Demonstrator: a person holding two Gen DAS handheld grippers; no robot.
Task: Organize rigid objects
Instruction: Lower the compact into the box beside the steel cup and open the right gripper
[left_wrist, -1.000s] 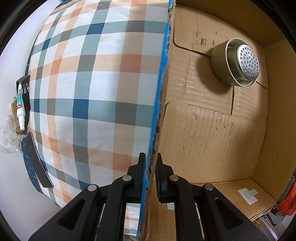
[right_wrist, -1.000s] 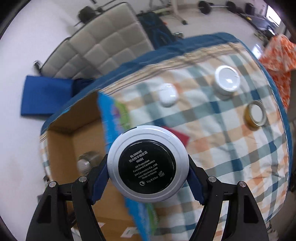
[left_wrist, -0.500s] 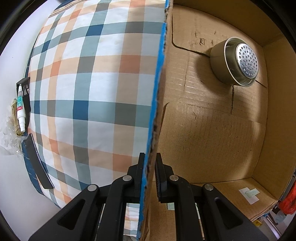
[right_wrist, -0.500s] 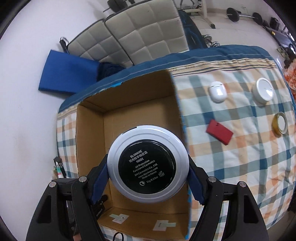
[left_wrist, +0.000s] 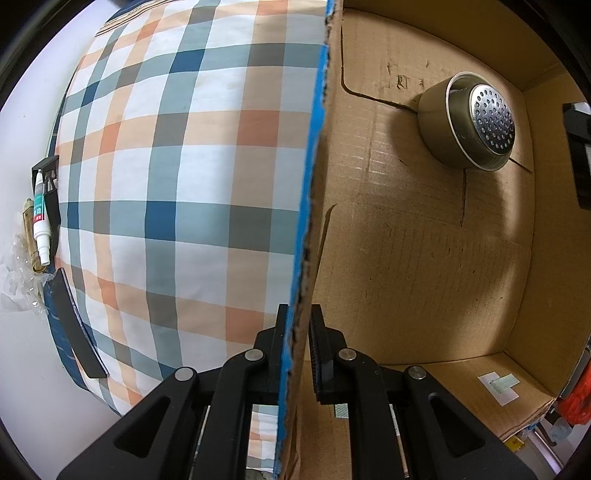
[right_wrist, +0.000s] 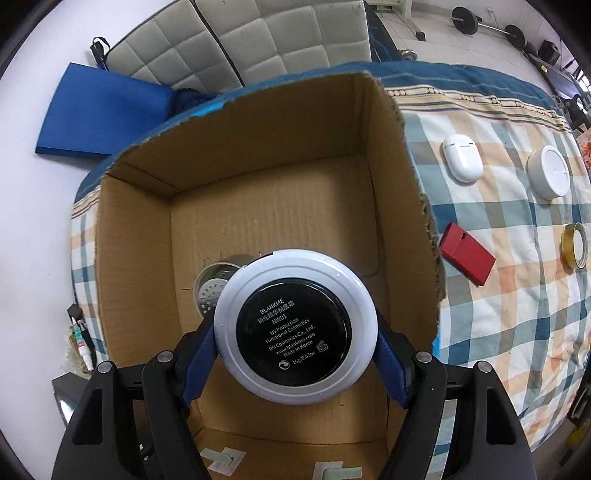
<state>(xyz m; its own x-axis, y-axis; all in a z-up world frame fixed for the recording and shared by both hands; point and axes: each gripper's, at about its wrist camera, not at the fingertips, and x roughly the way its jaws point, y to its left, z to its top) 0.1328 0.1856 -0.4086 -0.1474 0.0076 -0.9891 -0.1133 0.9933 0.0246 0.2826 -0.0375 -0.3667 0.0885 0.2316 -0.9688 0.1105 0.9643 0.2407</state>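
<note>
Checked bedspread under cardboard box | left tool pinches box wall, likely steadying it | right tool grips round compact, white rim, black label, above box for dropping beside metal strainer cup.

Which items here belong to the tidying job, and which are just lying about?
Job: cardboard box, metal strainer cup, cosmetic compact in right gripper, left gripper clamping the box wall, earbud case, white jar, red case, tape roll.

Lying about: glue tube, blue mat, cushions.
</note>
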